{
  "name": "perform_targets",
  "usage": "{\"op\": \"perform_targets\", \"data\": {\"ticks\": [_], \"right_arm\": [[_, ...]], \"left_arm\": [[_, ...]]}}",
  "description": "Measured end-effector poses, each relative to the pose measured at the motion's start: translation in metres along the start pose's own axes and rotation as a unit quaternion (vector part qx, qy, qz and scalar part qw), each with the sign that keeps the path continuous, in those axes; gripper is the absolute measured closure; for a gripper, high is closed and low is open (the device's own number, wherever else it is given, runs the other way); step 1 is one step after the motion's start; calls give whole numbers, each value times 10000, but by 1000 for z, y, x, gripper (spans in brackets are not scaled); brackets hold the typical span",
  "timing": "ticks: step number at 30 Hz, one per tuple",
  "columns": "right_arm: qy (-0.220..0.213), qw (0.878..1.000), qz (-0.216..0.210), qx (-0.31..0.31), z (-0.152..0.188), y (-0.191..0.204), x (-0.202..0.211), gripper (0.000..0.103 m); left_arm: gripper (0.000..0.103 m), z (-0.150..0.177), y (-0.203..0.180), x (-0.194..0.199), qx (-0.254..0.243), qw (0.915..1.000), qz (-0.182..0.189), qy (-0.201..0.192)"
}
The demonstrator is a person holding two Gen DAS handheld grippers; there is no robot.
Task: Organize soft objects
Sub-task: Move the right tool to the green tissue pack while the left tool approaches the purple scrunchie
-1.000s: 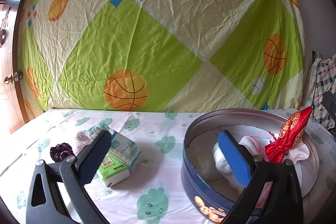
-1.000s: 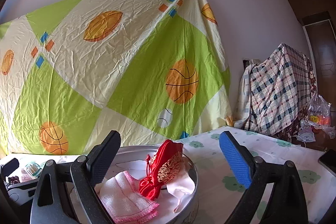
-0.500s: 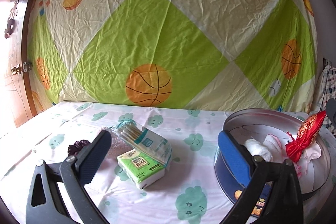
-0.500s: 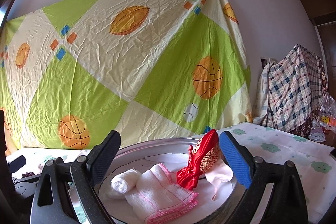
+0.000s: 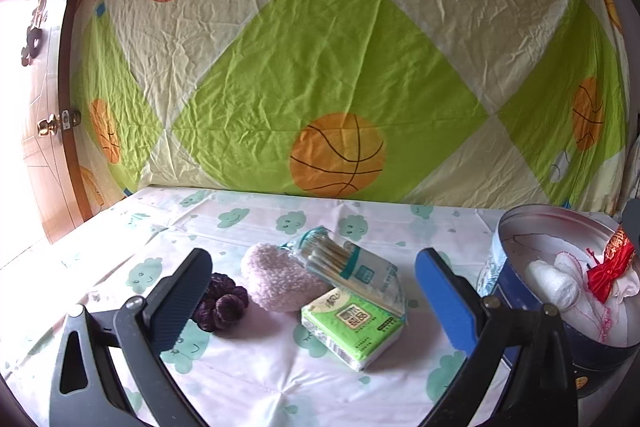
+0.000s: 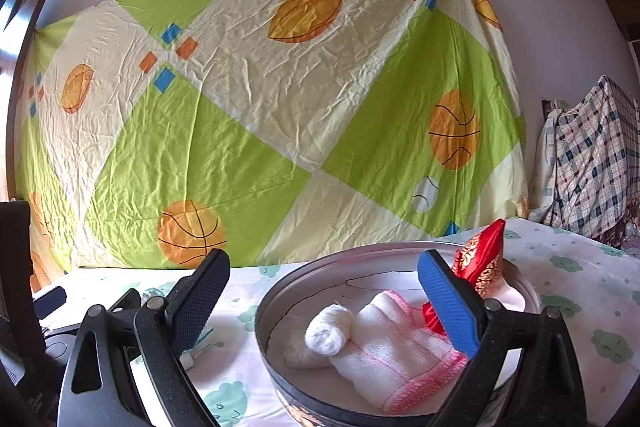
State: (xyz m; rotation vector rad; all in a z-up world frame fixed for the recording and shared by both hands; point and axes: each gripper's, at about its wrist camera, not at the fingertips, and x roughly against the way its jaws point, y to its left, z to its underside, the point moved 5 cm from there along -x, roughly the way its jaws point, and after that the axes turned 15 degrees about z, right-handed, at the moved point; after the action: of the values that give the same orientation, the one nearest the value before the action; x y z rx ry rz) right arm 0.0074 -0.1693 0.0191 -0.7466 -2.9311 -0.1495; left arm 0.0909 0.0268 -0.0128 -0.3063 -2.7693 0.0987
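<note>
Left wrist view first: my left gripper point(image 5: 314, 297) hovers above the table point(image 5: 248, 383) with its jaws spread wide and nothing between them. Framed in the gap are the loose soft things on the cloud-print cover. I see a dark purple scrunchie point(image 5: 221, 303) close by the left finger, touching a fluffy pale pink pouch point(image 5: 276, 281) to its right. A clear bag of cotton swabs point(image 5: 352, 267) leans across the pink pouch and onto a green tissue pack point(image 5: 354, 325), which lies nearest to me. Well off to the right stands the round blue tin point(image 5: 520, 291), and inside it I can make out a white gauze roll point(image 5: 554, 281), a white cloth with pink stitching point(image 5: 576, 267) and a red embroidered pouch point(image 5: 612, 263) propped against the far rim. A green and cream sheet point(image 5: 320, 67) with basketballs hangs behind the table.

Right wrist view: my right gripper point(image 6: 324, 301) is also wide open and empty, poised just over the tin point(image 6: 266, 307). From here the gauze roll point(image 6: 330, 331) lies on the tin's floor against a folded white towel with a pink edge point(image 6: 400, 351). The red pouch point(image 6: 482, 259) stands tilted at the back, partly hidden behind my blue finger pad point(image 6: 448, 307). At far left I catch part of the other gripper's black body point(image 6: 52, 303), and a plaid cloth point(image 6: 592, 163) is draped at the right.
</note>
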Motion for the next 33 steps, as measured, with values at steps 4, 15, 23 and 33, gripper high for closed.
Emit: {"op": "perform_targets", "data": {"ticks": [4,15,23,33], "right_arm": [[96,9998,-168,76,4,19,1,6],[600,9962,-549,308,20,64,-7,6],[1031,9847,-1084,895,36,110,-11,6],[2502,9362,-1675,1811,83,160,-44,7]], "left_arm": [[0,-1,19,-1,-53,9999,-99,33],[0,-3,85,-8,245,9981,-517,209],[0,4,136,-25,712,9916,-789,735],[0,14,165,-37,893,9856,-760,1220]]}}
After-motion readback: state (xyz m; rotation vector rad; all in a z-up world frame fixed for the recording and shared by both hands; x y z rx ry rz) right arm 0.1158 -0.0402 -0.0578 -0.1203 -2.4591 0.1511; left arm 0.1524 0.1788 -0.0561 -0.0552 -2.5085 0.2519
